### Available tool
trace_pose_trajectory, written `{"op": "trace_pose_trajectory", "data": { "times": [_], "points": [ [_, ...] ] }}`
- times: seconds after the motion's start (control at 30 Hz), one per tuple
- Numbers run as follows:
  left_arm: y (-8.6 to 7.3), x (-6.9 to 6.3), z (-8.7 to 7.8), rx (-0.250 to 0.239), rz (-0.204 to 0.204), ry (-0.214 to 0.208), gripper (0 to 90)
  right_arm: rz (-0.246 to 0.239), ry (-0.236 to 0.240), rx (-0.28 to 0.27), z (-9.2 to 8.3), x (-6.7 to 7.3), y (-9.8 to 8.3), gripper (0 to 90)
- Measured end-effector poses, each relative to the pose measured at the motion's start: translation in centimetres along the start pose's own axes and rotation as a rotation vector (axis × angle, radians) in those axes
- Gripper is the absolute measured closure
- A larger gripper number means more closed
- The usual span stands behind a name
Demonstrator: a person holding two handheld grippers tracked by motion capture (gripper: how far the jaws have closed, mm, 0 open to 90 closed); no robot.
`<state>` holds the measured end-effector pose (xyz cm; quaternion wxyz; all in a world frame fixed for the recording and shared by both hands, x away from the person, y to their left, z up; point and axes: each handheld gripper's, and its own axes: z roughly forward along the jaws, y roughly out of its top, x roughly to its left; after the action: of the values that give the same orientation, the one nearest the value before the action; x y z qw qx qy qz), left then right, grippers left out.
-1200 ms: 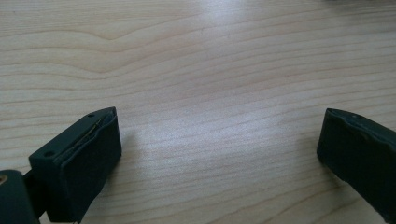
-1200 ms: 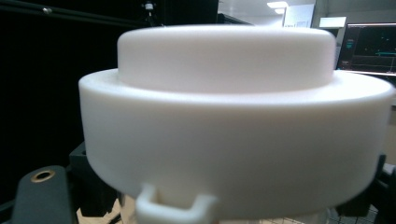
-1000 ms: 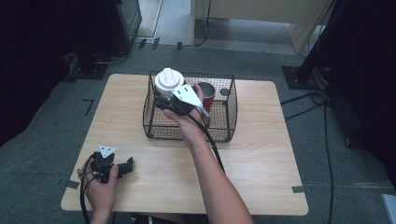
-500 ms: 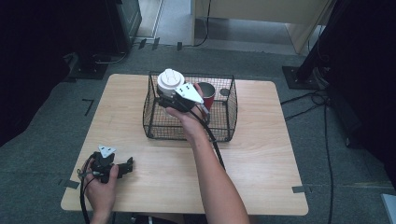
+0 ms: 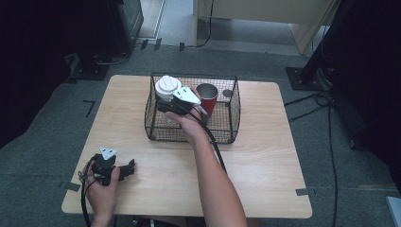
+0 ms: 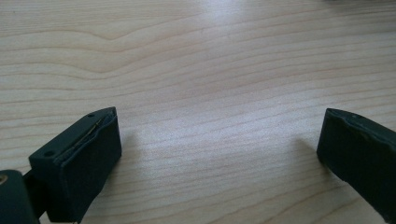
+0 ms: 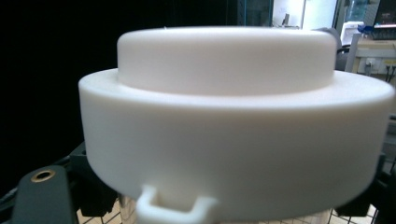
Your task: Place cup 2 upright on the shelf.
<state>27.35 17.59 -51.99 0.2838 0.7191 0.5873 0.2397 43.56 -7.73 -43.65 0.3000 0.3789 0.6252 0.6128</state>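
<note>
The right claw (image 5: 163,105) is gripping a white-lidded cup (image 5: 167,88) just below its lid and holding it upright at the left end of the black wire basket (image 5: 234,113), seemingly still above the basket floor. A red cup (image 5: 206,96) is standing just beside it inside. The left claw (image 5: 126,169) is resting open and empty on the wooden counter (image 5: 265,161), well apart.

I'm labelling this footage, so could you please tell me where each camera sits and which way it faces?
High view: above the person's side, looking forward and down on the wooden table; forearms, left gripper, right gripper show.
Left gripper view: on that gripper, facing bare tabletop between open jaws.
Right gripper view: facing the white-lidded cup it grips, above the wire basket.
Shared: the high and right gripper views both show the cup.
</note>
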Motion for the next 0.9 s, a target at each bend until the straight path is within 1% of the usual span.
{"op": "trace_pose_trajectory", "data": {
  "times": [0.1,0.23,0.27,0.33,0.4,0.6,0.73,0.9],
  "points": [
    [0.0,0.0,0.0,0.0,0.0,0.0,0.4,-0.003,-0.004,0.008,0.2,-0.2,-0.3,15.3],
    [0.0,0.0,0.0,0.0,-0.001,0.0,0.5,-0.026,-0.002,0.029,0.3,-0.3,-0.7,15.3],
    [0.0,0.0,0.0,0.0,0.0,0.0,0.4,-0.022,-0.001,0.032,0.4,-0.3,-0.8,15.4],
    [0.0,0.0,0.0,0.0,0.0,0.0,0.4,-0.014,0.005,0.039,0.4,-0.3,-0.9,15.3],
    [0.0,0.0,0.0,0.0,0.0,0.0,0.5,-0.023,0.009,0.05,0.5,-0.3,-1.0,15.3],
    [0.0,0.0,0.0,-0.001,-0.002,-0.001,0.4,-0.033,0.041,0.08,0.4,-0.2,-1.1,15.3],
    [0.0,0.0,0.0,-0.001,-0.002,-0.001,0.5,-0.05,0.047,0.096,0.3,-0.2,-1.1,15.2],
    [0.0,0.0,0.0,-0.001,-0.001,0.0,0.5,-0.058,0.054,0.112,0.3,-0.2,-1.1,15.1]
  ]
}}
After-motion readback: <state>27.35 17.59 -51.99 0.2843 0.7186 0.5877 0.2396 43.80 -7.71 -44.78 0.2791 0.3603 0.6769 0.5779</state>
